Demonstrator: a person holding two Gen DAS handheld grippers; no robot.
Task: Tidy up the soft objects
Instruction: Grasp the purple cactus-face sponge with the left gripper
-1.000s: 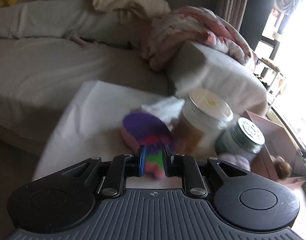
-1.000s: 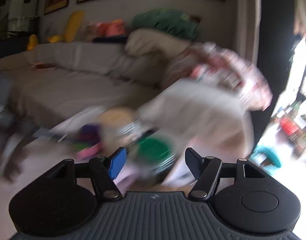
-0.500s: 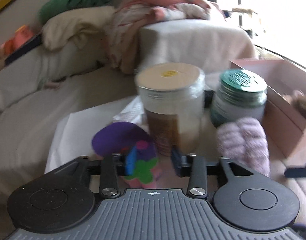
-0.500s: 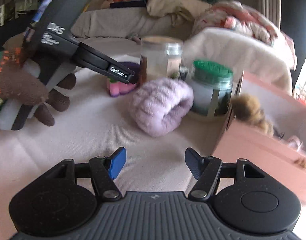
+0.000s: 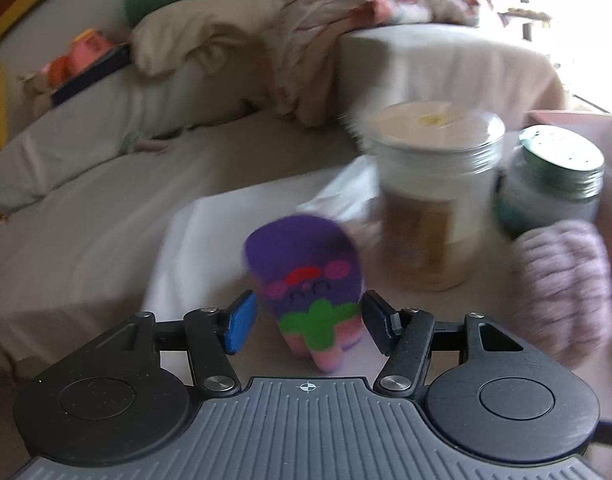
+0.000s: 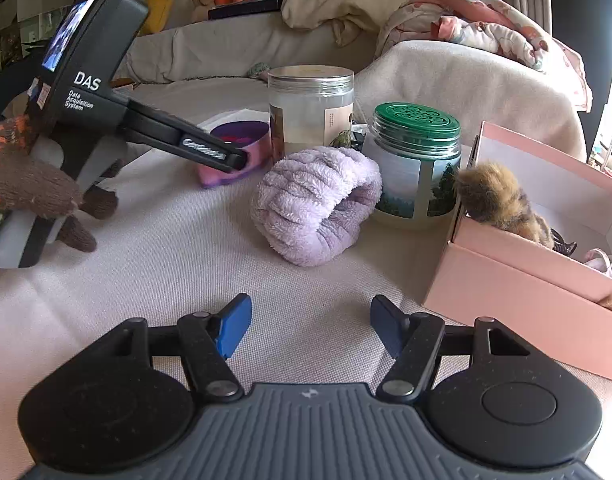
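A purple soft toy (image 5: 306, 276) with a green and pink base lies on the table between the fingers of my open left gripper (image 5: 304, 320); the pads do not touch it. It also shows in the right wrist view (image 6: 236, 148), behind the left gripper's finger. A lilac fluffy band (image 6: 315, 204) stands mid-table, ahead of my open, empty right gripper (image 6: 309, 328). It is blurred at the right of the left wrist view (image 5: 561, 280). A brown furry toy (image 6: 493, 200) hangs over the edge of a pink box (image 6: 517, 280).
A clear jar with a pale lid (image 6: 309, 108) and a green-lidded jar (image 6: 415, 160) stand behind the lilac band. A sofa (image 6: 226, 48) with cushions and blankets lies behind the table. White paper (image 5: 210, 232) lies at the table's far left.
My left gripper was shut on the purple toy and has opened, leaving it on the table. My right gripper has swung down toward the table and steadied, staying open.
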